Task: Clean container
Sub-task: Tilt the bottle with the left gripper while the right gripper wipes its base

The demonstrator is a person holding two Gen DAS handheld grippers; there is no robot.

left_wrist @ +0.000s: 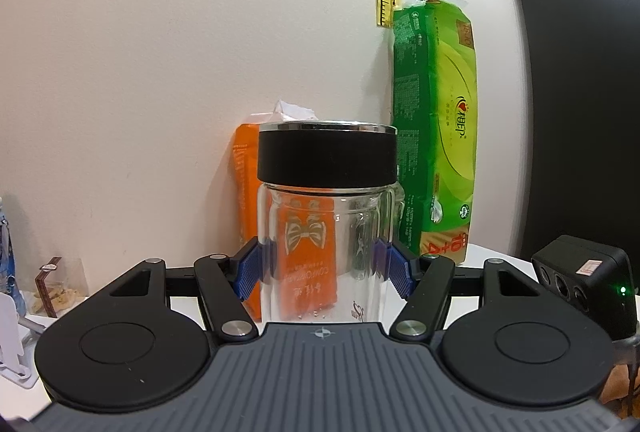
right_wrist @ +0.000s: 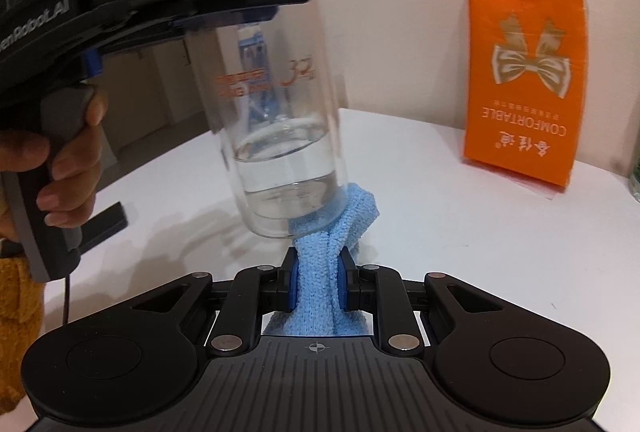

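**Glass jar held aloft, cloth pressed to its base**

Left wrist view: the left gripper [left_wrist: 326, 264] has its ribbed blue pads clamped on both sides of a clear cylindrical glass jar [left_wrist: 326, 232] with a smooth black lid [left_wrist: 327, 156]. Behind stand an orange packet [left_wrist: 246, 192] and a glossy green tissue pack [left_wrist: 436, 120].

Right wrist view: the right gripper [right_wrist: 318, 284] pinches a knobbly blue cloth [right_wrist: 334, 232], which touches the jar's lower edge. The jar hangs tilted above the white table [right_wrist: 460, 232].
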